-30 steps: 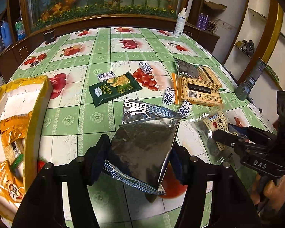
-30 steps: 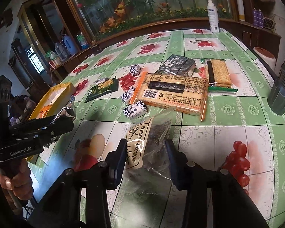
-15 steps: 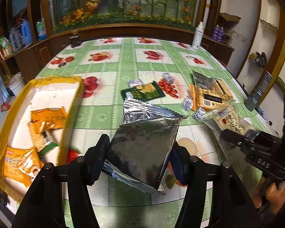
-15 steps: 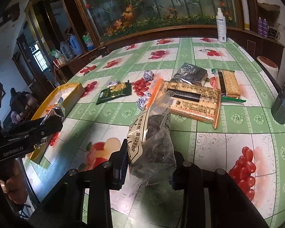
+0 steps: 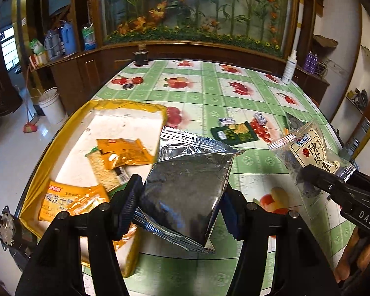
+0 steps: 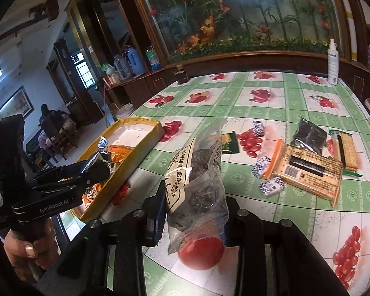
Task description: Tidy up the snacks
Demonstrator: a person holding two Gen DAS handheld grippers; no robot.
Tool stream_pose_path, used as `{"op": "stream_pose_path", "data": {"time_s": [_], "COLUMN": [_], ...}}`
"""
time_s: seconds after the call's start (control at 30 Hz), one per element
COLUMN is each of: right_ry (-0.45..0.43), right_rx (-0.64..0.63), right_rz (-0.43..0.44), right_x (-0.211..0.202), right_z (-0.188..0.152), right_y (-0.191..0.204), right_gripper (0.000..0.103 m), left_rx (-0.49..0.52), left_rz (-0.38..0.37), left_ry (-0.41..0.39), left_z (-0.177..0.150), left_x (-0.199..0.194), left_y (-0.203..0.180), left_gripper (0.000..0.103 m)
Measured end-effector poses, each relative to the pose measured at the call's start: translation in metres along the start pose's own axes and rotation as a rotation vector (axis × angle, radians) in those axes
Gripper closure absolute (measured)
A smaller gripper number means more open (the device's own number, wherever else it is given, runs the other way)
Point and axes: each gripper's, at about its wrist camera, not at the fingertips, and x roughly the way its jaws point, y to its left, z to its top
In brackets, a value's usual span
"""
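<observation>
1. The left hand-held gripper [image 5: 181, 207] clamps a silver foil packet [image 5: 187, 185] above the worktop [image 5: 209, 98], beside the yellow box [image 5: 61, 135].
2. The right hand-held gripper [image 6: 193, 212] clasps a clear snack bag [image 6: 197, 177], apparently dried plums.
3. Beyond, cracker packs [image 6: 305, 170] lie on the worktop.

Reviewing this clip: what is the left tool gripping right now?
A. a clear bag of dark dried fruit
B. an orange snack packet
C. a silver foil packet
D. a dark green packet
C: the left tool is clamped on the silver foil packet, held beside the yellow box.
</observation>
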Motion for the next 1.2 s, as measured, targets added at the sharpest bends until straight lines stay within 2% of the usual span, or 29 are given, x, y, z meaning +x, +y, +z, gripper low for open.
{"op": "stream_pose_path", "data": {"time_s": [0.7, 0.93, 1.2], "right_ry": [0.076, 0.114, 0.153], "right_rx": [-0.123, -0.128, -0.141], "right_rz": [0.192, 0.229, 0.228], "right_x": [0.092, 0.143, 0.197], "right_z": [0.044, 0.064, 0.083], "right_y": [0.095, 0.114, 0.128], "right_gripper": [0.068, 0.068, 0.068], "left_rx": [-0.197, -0.217, -0.230], "left_rz": [0.139, 0.159, 0.164], "left_ry": [0.037, 0.061, 0.089], "left_z": [0.001, 0.004, 0.011], "left_x": [0.020, 0.033, 0.052], "left_y": [0.106, 0.121, 0.133], "left_gripper": [0.043, 0.043, 0.043]}}
